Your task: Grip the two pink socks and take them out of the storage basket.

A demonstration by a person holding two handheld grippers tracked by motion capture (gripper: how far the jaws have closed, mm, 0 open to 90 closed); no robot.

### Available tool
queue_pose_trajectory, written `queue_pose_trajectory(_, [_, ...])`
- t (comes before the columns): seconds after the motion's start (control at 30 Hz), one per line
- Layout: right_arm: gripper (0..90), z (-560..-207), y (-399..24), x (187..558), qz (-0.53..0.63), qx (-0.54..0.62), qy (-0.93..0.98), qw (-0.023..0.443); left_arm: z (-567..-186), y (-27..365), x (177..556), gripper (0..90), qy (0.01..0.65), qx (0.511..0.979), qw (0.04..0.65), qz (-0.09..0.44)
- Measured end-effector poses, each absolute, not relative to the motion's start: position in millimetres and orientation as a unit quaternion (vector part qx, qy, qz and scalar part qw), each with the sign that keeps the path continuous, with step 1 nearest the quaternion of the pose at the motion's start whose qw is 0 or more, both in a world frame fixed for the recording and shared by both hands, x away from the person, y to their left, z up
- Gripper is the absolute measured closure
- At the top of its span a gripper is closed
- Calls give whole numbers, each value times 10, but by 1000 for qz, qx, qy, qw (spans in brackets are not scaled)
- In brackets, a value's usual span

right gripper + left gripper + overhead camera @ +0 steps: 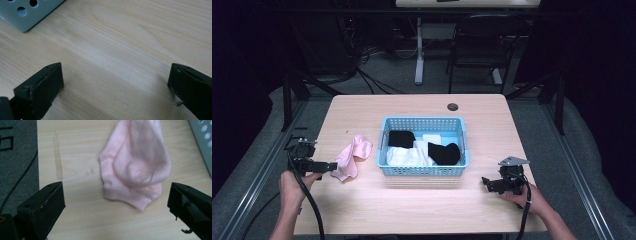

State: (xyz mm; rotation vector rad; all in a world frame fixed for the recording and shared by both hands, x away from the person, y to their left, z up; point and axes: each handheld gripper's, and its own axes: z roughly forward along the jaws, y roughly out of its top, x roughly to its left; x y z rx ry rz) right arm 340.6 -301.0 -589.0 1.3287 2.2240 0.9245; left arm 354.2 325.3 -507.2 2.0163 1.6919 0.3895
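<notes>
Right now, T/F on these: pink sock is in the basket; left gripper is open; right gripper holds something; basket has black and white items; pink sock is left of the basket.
1. The crumpled pink fabric sock lies inside the light blue perforated plastic basket. False: it lies on the pale wooden table, outside the basket.
2. The left gripper is open. True: its jaws stand wide, with the sock just ahead of them, untouched.
3. The right gripper holds something. False: its jaws are open over bare table.
4. The basket holds black and white items. True: black socks and white cloth lie in it.
5. In the high view the pink sock lies left of the basket. True.
</notes>
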Motion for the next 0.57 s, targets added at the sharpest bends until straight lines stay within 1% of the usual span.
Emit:
queue_pose_trajectory(0.23, [0,-5895,-3006,3405,332,475,791,195,-5331,3334,3370,3,628,729,239,134])
queue_pose_trajectory(0.57, [0,-5895,-3006,3406,332,475,791,195,-5476,3421,3281,1,630,725,243,137])
